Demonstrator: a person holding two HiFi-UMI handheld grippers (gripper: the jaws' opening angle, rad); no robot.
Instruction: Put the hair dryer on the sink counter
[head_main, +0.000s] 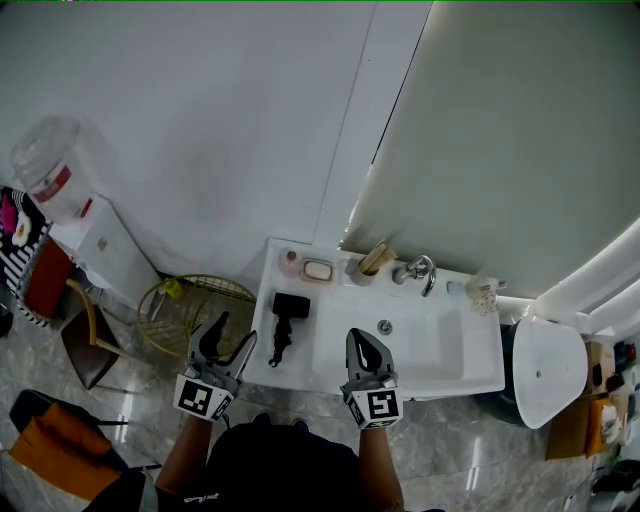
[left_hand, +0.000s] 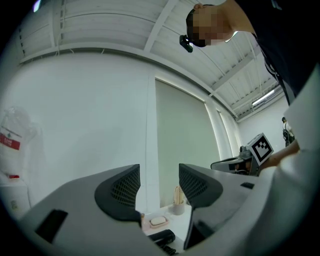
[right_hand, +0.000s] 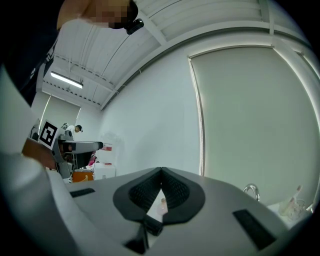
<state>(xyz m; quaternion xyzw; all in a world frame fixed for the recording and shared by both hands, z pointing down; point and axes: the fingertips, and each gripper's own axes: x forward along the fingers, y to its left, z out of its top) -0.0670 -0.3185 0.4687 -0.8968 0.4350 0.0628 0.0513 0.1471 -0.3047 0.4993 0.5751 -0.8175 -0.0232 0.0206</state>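
Hair dryer: black, it lies flat on the left part of the white sink counter, left of the basin. Its handle points to the near edge. No gripper touches it.
Left gripper: the jaws are released and stand wide apart, with nothing between them. It hovers at the near left corner of the counter, just beside the handle of the hair dryer.
Right gripper: the jaws are clenched, tip against tip, and grasp nothing. It hovers over the near edge of the counter, in front of the basin.
Far edge of counter: from left to right, a small pink jar, a soap dish, a cup with combs, and the faucet.
Left of counter: a wire basket on the floor.
Right of counter: a toilet.
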